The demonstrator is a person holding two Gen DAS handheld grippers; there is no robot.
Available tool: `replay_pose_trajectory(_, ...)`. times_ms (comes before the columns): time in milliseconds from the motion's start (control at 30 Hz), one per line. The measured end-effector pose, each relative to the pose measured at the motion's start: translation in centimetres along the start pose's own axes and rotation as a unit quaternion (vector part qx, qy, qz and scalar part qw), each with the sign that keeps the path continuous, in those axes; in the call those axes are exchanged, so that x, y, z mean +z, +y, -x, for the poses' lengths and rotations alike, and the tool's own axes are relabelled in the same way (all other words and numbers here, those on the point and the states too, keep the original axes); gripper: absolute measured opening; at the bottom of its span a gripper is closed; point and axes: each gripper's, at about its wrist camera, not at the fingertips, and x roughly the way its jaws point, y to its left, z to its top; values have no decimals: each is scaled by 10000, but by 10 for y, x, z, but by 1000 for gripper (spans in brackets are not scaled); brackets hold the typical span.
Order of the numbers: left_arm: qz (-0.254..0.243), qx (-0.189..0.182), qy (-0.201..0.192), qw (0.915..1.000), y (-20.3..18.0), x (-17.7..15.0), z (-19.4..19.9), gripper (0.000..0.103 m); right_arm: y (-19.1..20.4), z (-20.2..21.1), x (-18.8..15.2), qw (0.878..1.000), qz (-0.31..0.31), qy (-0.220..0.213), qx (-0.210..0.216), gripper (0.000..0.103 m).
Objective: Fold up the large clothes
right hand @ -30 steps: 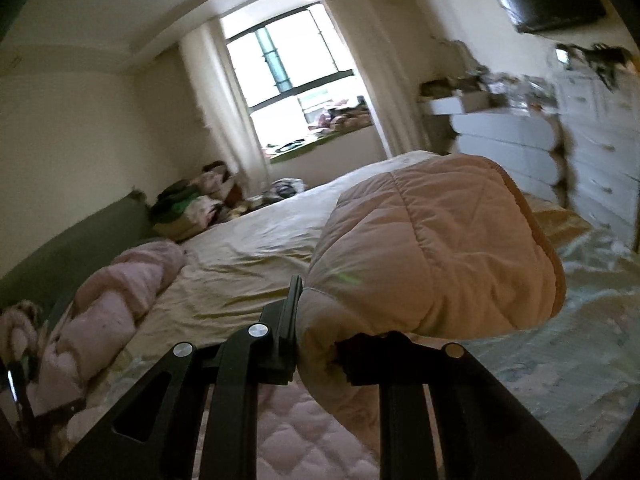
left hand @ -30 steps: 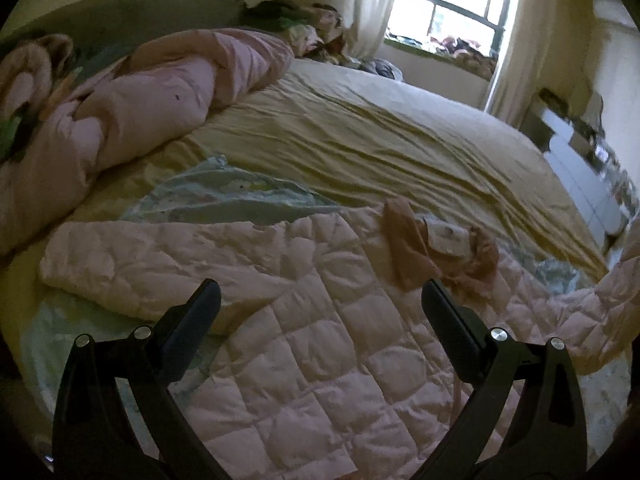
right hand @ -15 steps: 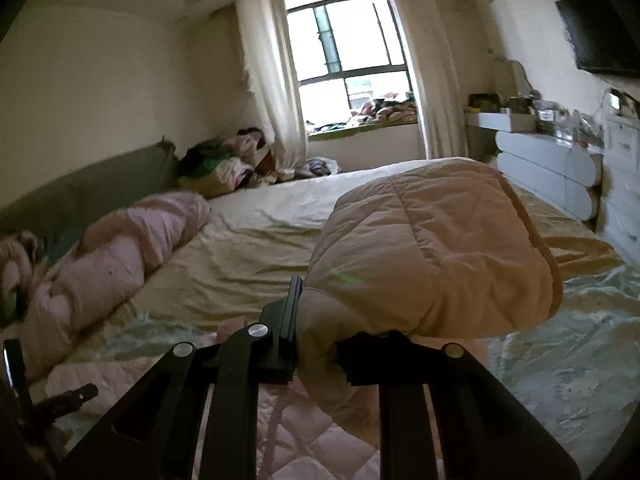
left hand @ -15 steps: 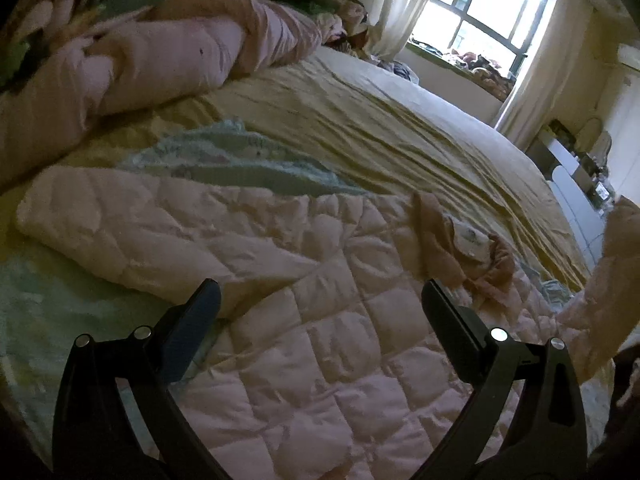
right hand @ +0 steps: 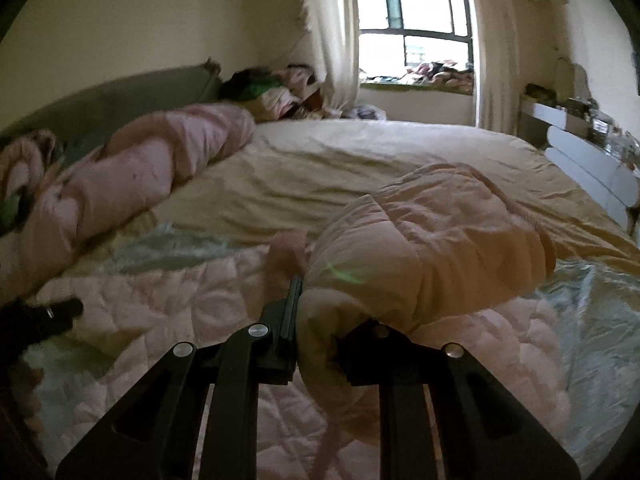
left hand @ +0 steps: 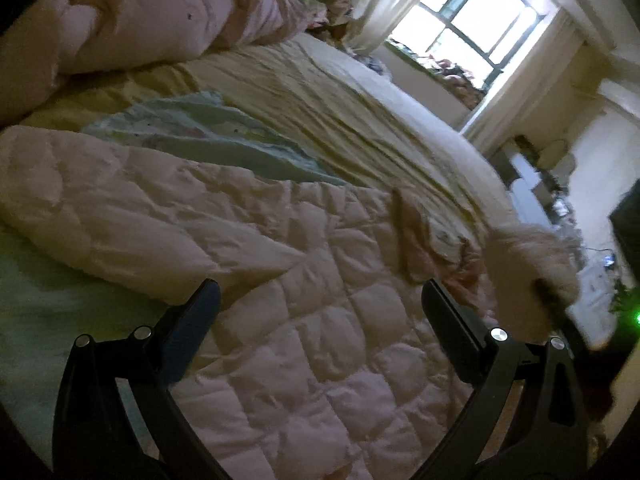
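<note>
Your right gripper (right hand: pixel 316 336) is clamped on the sleeve (right hand: pixel 432 248), which is raised over the jacket (left hand: pixel 280 320) spread on the bed (right hand: pixel 360 168); the body lies leftward, under your left gripper (left hand: pixel 320 312), jaws apart, empty.

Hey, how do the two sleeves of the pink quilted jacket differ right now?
The left sleeve lies flat on the bed, stretched out away from the jacket's body; the right sleeve is lifted, bunched and curled over. The left sleeve is free, with the left gripper open above the jacket and touching nothing; the right sleeve is clamped at its cuff end by the right gripper. Both are pale pink quilted fabric of one jacket.
</note>
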Motion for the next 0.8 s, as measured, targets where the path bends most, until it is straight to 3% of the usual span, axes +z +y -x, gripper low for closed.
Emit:
replay_pose_trajectory(200,250,-318,98,9991,4,-3,-6,94,21,-29,-30,9983,148,539,152,19)
replay_pose_trajectory(333,269,-435,243,9984,2,-7,-14,94,21,-44,-52,9943,-255,972,367,24)
replay_pose_trajectory(633,466,-817,458,9945,4,-15,-29,94,47,-38,-70,9894,-91,1168,854,40)
replay_pose_trajectory(800,672,-1281,477,9883,7,-18,-31,94,58,-47,-81,9844,58,1479,953,45)
